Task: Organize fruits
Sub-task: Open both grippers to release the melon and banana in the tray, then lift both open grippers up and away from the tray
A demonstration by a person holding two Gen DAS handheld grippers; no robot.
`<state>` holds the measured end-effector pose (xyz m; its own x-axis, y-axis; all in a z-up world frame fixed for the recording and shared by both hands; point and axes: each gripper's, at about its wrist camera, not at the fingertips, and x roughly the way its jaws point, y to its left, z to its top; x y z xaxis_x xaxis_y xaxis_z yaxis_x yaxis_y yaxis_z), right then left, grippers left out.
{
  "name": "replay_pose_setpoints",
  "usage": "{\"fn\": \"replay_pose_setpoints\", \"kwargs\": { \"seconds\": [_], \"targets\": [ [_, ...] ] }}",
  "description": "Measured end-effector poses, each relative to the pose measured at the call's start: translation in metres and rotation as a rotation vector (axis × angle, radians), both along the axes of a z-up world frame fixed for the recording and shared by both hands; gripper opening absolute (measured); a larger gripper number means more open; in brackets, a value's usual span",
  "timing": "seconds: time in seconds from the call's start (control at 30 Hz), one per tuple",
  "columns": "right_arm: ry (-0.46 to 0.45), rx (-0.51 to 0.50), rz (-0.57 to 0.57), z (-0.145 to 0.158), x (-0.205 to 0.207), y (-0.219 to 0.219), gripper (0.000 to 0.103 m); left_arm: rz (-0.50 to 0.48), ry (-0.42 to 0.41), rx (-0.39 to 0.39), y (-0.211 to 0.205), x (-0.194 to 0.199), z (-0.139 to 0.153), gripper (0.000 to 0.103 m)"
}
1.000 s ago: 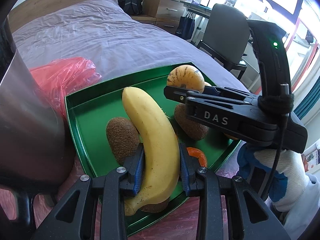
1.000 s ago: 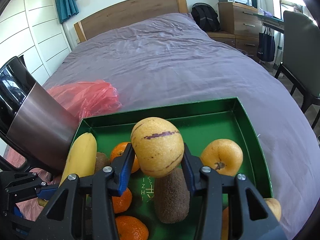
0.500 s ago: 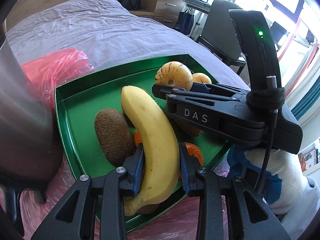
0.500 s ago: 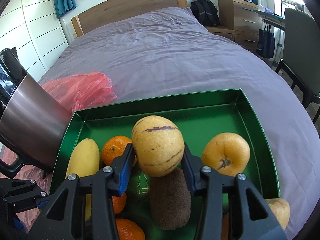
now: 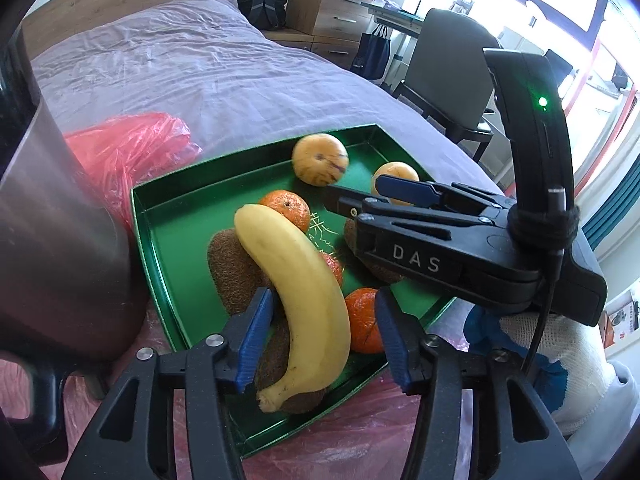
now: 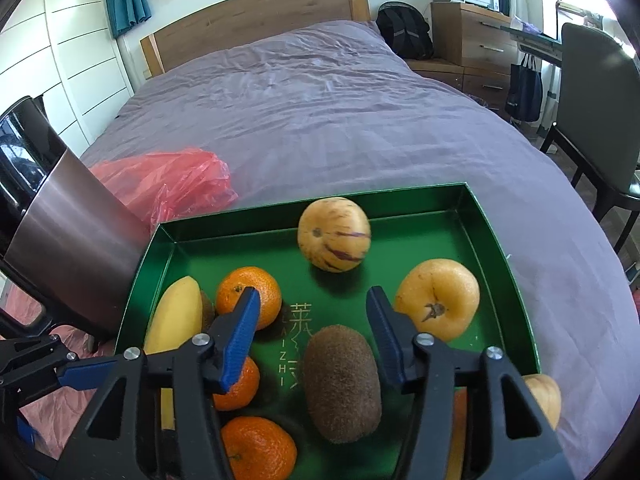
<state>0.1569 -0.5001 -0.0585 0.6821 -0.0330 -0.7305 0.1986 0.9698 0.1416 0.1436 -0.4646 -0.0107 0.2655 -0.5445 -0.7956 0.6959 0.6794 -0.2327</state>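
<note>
**A:** Start on the left of the green tray [image 6: 516,280]. What can go wrong there?

**B:** Your left gripper [image 5: 320,336] has its jaws opening, and the pads no longer press on the banana [image 5: 304,292]. The banana lies between them, on top of two kiwis [image 5: 236,272] by the tray's left wall. It could slide off them or bump the orange [image 5: 362,318] just beside it. The near tray edge is close, so it might tip out onto the red plastic [image 5: 132,160]. The big metal pot [image 6: 76,252] stands right against the tray's left side, so you have little room there.

**A:** And in the middle?

**B:** Your right gripper [image 6: 312,336] has its jaws opening too, with nothing between them. The striped melon [image 6: 334,238] sits near the tray's far wall. It is round, so I think it may roll.

**A:** And to the right?

**B:** The yellow fruit [image 6: 438,298] sits near the right wall. Past that wall the purple bed [image 6: 320,112] is wide and free, so pull back that way.
</note>
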Motion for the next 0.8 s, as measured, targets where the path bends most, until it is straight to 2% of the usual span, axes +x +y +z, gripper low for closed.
{"fn": "replay_pose_setpoints", "kwargs": {
  "seconds": [0.17, 0.5, 0.8],
  "targets": [
    [-0.005, -0.016, 0.001, 0.012, -0.015, 0.008, 0.101, -0.009, -0.026, -0.005, 0.011, -0.011, 0.014, 0.05],
    [-0.012, -0.023, -0.009, 0.036, -0.057, 0.031, 0.103, -0.028, -0.073, -0.022, 0.055, -0.051, 0.046, 0.057],
    [-0.018, -0.025, 0.015, 0.052, -0.102, 0.081, 0.103, 0.003, -0.153, 0.005, 0.115, -0.091, 0.067, 0.062]
  ]
}}
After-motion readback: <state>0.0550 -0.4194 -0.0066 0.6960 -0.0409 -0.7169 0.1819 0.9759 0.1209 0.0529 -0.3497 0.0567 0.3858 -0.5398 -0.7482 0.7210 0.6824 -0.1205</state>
